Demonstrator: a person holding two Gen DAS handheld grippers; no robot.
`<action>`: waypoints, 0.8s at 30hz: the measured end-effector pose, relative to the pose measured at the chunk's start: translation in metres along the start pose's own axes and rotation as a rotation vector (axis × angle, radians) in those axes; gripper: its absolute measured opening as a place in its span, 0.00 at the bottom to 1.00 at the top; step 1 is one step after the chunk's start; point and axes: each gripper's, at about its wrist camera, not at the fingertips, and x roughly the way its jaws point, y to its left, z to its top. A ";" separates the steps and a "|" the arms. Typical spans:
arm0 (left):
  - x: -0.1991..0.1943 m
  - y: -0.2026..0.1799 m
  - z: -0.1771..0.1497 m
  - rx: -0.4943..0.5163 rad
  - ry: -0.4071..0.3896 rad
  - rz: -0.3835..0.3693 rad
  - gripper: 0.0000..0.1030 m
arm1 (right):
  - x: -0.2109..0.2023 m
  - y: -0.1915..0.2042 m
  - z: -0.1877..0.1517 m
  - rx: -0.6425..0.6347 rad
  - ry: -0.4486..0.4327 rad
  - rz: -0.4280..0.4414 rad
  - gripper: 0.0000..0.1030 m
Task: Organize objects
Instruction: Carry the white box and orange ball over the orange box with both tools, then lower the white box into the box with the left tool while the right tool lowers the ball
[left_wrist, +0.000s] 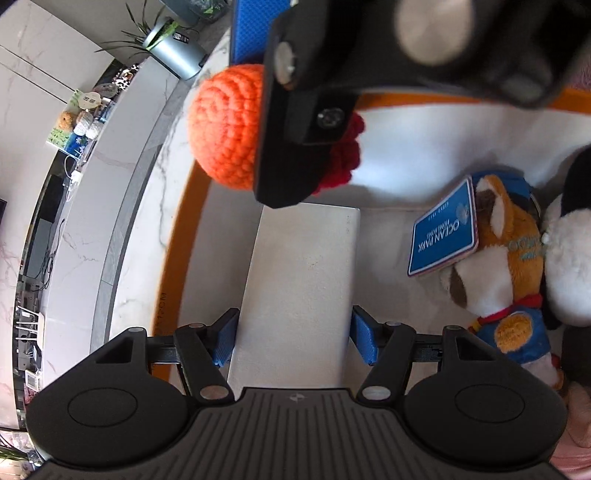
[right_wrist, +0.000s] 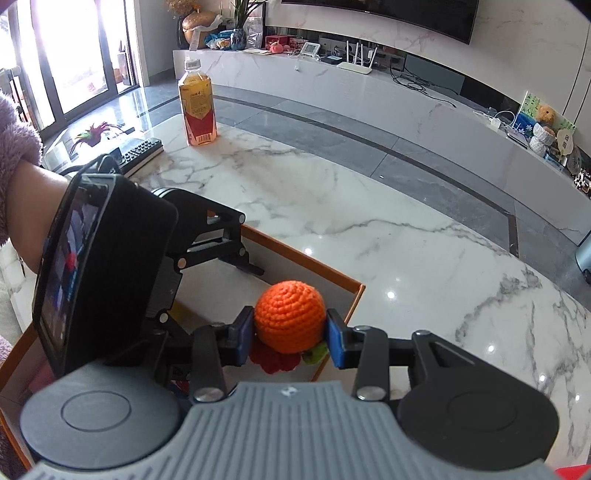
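Observation:
My right gripper (right_wrist: 290, 330) is shut on an orange crocheted ball (right_wrist: 290, 317) with red and green knitted parts under it. It holds the ball above the corner of an orange-rimmed white box (right_wrist: 352, 295). The ball also shows in the left wrist view (left_wrist: 225, 125), partly hidden by the right gripper's black body. My left gripper (left_wrist: 293, 338) is shut on the box's white inner divider (left_wrist: 303, 280), its blue pads (left_wrist: 225, 339) against both faces. A brown and white plush dog (left_wrist: 506, 251) with a blue Ocean Park tag (left_wrist: 443, 232) lies in the box on the right.
A black and white plush (left_wrist: 569, 240) lies beside the dog. On the marble table (right_wrist: 369, 206) stand a tea bottle (right_wrist: 197, 107) and a remote control (right_wrist: 142, 153) at the far left. A low TV cabinet (right_wrist: 406, 99) runs along the back wall.

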 end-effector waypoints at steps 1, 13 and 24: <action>0.000 -0.001 -0.001 0.012 0.003 0.001 0.72 | 0.002 0.000 0.000 -0.003 0.003 0.001 0.41; -0.004 -0.009 -0.005 -0.030 0.008 0.037 0.78 | 0.010 0.005 0.003 -0.029 0.018 -0.016 0.41; -0.062 0.002 -0.033 -0.216 0.023 0.049 0.71 | 0.011 0.031 0.003 -0.111 0.031 0.059 0.41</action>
